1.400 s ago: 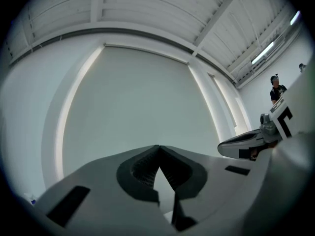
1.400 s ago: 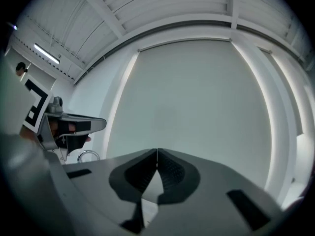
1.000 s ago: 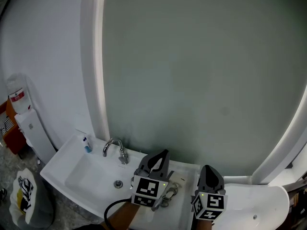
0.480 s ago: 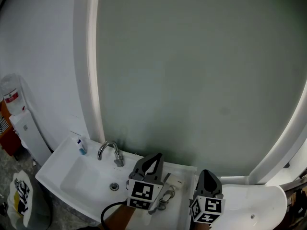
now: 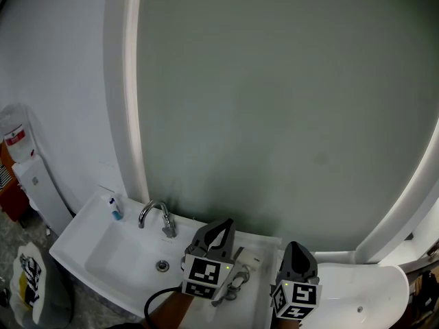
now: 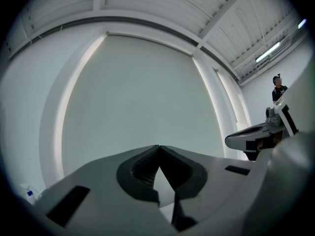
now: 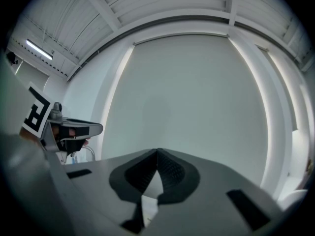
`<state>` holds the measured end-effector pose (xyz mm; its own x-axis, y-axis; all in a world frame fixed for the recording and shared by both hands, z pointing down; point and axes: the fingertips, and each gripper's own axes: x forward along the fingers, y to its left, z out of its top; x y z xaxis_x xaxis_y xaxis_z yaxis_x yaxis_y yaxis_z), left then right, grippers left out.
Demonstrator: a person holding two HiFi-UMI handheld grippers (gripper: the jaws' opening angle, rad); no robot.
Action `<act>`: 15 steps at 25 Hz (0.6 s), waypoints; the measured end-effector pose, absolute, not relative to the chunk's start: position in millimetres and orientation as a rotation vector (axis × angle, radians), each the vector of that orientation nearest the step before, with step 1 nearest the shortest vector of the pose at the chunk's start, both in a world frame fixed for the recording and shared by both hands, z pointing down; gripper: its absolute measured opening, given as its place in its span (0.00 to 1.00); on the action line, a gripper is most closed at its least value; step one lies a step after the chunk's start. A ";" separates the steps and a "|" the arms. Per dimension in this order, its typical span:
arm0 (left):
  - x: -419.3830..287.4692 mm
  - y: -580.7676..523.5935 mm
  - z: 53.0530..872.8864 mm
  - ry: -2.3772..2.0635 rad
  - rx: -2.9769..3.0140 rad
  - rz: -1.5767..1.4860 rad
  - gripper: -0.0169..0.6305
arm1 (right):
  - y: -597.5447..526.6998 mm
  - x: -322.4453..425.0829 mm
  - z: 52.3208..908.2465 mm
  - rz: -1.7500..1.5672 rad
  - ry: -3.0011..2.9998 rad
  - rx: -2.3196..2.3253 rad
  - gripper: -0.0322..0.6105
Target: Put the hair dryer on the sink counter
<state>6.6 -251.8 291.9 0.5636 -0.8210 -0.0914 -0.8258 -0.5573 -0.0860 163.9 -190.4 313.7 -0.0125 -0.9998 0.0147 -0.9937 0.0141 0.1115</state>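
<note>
No hair dryer is recognisable in any view. In the head view the white sink counter (image 5: 259, 258) runs right of the basin (image 5: 113, 252), and a small tangle of grey cord (image 5: 238, 279) lies on it. My left gripper (image 5: 223, 223) hovers over that counter, shut with nothing between its jaws. My right gripper (image 5: 291, 247) is beside it to the right, also shut and empty. In the left gripper view the left gripper (image 6: 159, 146) has its tips meeting in front of the pale wall panel. The right gripper view shows the same for the right gripper (image 7: 157, 150).
A chrome faucet (image 5: 153, 215) and a small blue-capped bottle (image 5: 115, 210) stand at the basin's back edge. A large grey-green arched panel (image 5: 288, 115) fills the wall behind. A white curved fixture (image 5: 357, 290) sits at lower right. A white dispenser (image 5: 38, 184) and a bag (image 5: 27, 279) are at far left.
The head view has shifted a little, so the sink sits slightly further left and lower in the picture. Both grippers keep their places and stay shut.
</note>
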 end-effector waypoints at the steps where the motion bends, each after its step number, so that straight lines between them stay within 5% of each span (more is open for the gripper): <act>1: 7.3 -251.9 292.0 1.420 -2.688 0.077 0.04 | -190.7 164.2 314.6 -0.102 -2.169 2.143 0.08; 15: -2.3 -265.8 306.0 1.482 -2.722 0.038 0.04 | -192.6 172.6 322.9 -0.070 -2.151 2.146 0.08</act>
